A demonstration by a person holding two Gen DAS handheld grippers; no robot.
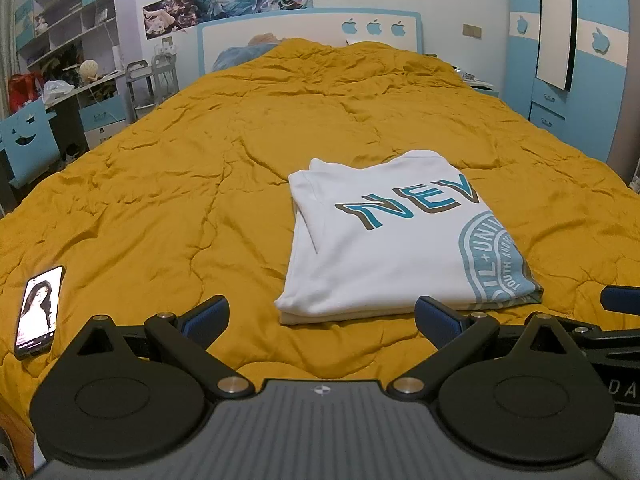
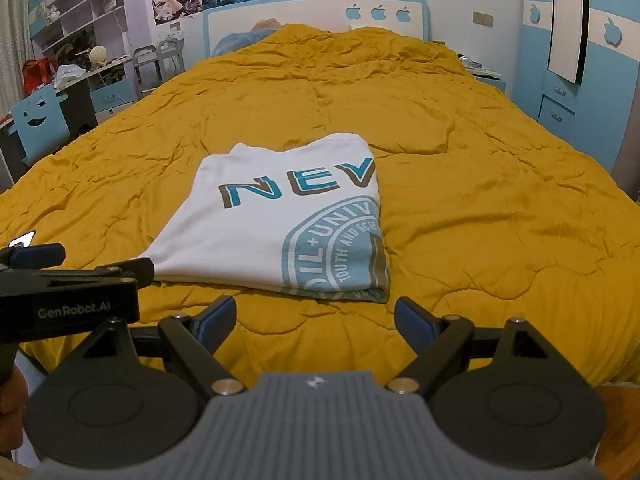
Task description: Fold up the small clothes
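A white cotton T-shirt with teal and brown print (image 1: 384, 248), folded into a compact rectangle, is seen lying flat on the mustard-yellow quilted bedspread (image 1: 200, 160), right of centre in the left wrist view and at centre in the right wrist view; it is judged light, soft and limp, with several layers stacked, so slippage between layers is to be expected if only the top layer is taken; a hold on the full thickness at the near folded edge, low in both frames, is judged the safest place, one corner per gripper.

The left gripper (image 1: 322, 314) is held released, fingers spread wide, nothing between them; the right gripper (image 2: 314, 314) is likewise spread and empty; both are poised just short of the shirt's near edge, not touching it.

Writing read: "NEV" in large teal letters, cut off by the fold; a round teal seal with "IL + UNIV" and "TOUTH AND SCIE", partly hidden; "GenRobot.AI" on the left gripper's body at lower left of the right wrist view; a smartphone with lit screen (image 1: 38, 312) lies at lower left of the left wrist view, its text too small to read.
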